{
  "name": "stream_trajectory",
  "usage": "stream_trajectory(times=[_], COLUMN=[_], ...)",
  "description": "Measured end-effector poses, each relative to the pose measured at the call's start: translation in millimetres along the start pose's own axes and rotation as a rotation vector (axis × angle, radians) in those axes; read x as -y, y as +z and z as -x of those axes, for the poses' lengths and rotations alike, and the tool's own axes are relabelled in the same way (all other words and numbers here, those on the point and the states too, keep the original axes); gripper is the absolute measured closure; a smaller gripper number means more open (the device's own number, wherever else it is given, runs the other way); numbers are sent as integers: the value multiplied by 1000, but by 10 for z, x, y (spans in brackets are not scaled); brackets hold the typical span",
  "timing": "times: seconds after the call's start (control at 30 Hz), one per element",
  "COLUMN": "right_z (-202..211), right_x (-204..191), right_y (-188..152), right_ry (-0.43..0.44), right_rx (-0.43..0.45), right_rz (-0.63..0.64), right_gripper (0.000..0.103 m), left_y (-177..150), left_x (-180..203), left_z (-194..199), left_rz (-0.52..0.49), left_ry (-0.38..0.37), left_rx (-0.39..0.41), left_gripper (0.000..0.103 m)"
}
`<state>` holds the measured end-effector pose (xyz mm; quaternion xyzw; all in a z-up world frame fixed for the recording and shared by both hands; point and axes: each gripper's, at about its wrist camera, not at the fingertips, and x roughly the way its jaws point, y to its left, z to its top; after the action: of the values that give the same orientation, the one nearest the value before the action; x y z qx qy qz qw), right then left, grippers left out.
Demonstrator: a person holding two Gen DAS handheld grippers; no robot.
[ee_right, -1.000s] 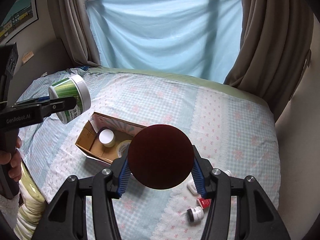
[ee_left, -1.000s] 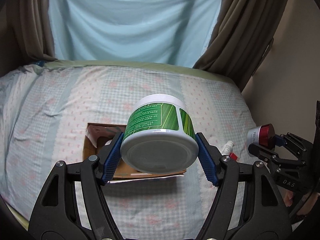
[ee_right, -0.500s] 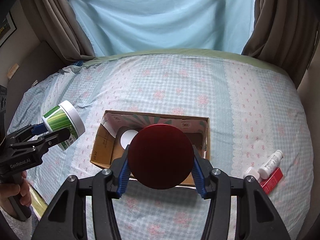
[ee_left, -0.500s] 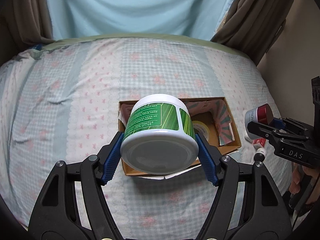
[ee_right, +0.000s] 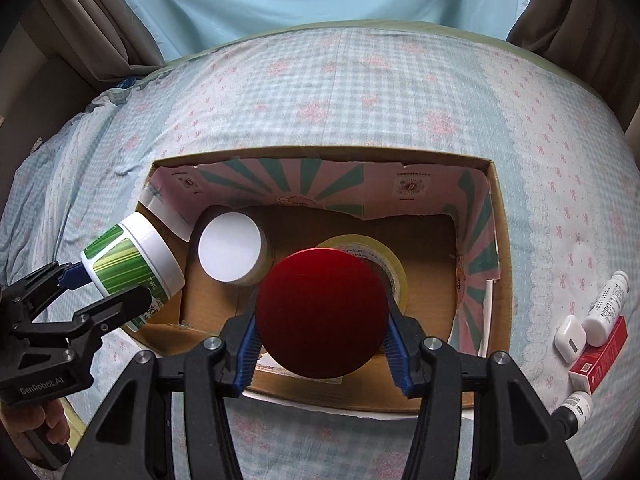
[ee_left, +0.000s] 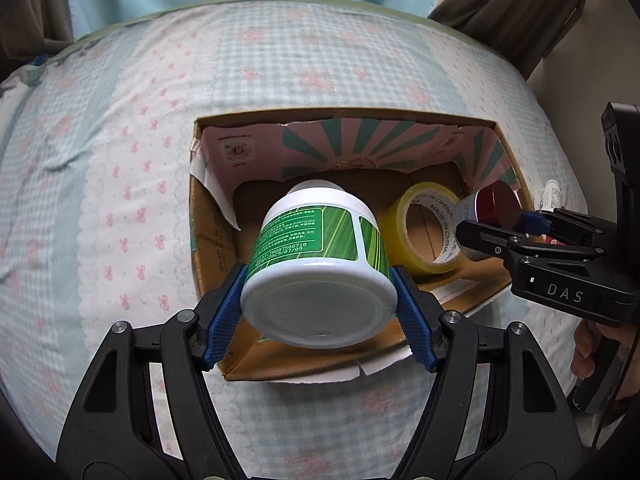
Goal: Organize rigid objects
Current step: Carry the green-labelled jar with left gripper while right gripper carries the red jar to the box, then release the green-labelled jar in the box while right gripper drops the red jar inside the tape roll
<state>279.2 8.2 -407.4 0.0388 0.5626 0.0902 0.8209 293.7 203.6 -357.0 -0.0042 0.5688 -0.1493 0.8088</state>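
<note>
My left gripper (ee_left: 318, 312) is shut on a green-and-white jar (ee_left: 320, 264), held tilted over the left part of an open cardboard box (ee_left: 208, 248). My right gripper (ee_right: 322, 332) is shut on a red-lidded jar (ee_right: 322, 312) over the box's middle (ee_right: 502, 240). The box holds a white-lidded jar (ee_right: 230, 246) and a roll of yellow tape (ee_left: 424, 232). The left gripper with the green jar also shows in the right wrist view (ee_right: 132, 260). The right gripper with the red-lidded jar shows in the left wrist view (ee_left: 490, 204).
The box lies on a bed with a checked floral sheet (ee_right: 360, 92). Right of the box lie a white bottle (ee_right: 606, 304), a white earbud case (ee_right: 570, 338), a red carton (ee_right: 598, 356) and a small black-capped bottle (ee_right: 574, 408). Curtains hang behind.
Both grippers have moved forward and down over the box, each still holding its jar. The box now fills much more of both views.
</note>
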Motion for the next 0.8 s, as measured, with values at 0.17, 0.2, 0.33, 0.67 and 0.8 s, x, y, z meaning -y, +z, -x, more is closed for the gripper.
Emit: stream_trajectory(times=[0.17,0.2,0.33,0.67,0.8], right_z=[-168,-191,-201,94,221], right_x=[54,66,107,150,123], right_y=[46,67,112,-69,-121], right_ry=[9,11,31,11,15], right_rx=[-31,-35,-25,15,33], right_rz=[-21,-25,-46,-28,-27], right_gripper=[53,53,29,0,0], left_y=[14,22,81,-96,-146], left_x=[34,41,35,-37,23], left_z=[-126,-118,5,146,314], left_rz=[-24,-28,-16,47,41], left_ry=[17,22,54,78,113], left_rx=[-49,-45,-14,-54,-22], left_gripper=[35,33,0,0,0])
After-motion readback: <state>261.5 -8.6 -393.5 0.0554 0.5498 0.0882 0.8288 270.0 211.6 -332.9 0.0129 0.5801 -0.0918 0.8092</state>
